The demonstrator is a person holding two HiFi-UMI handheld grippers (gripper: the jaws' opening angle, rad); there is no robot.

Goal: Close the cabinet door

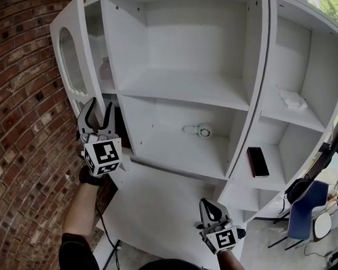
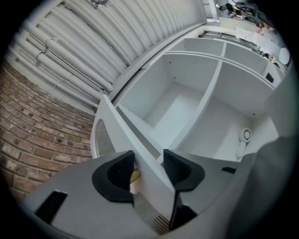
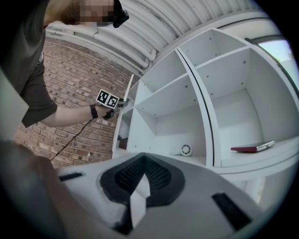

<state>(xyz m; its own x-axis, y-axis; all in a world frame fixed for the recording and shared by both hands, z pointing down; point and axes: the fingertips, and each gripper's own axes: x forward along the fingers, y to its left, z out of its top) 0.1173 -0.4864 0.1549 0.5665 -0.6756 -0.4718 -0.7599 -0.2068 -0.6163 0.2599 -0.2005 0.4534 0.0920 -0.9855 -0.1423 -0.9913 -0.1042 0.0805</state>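
The left gripper (image 1: 100, 107), at nine o'clock in the head view, is clamped on the free edge of the white cabinet door with an oval ribbed-glass window (image 1: 70, 20), one pad on each face. The door stands swung wide open at ten o'clock, near the red brick wall (image 1: 22, 126). The right gripper (image 1: 206, 206), at five o'clock, has its jaws together and empty, below the white open-shelved cabinet (image 1: 249, 62).

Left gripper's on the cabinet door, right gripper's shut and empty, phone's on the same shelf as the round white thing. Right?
No: the head view shows the phone in the next compartment to the right, across a divider from the round white thing. The left gripper is on the cabinet door; the right gripper is shut and empty.
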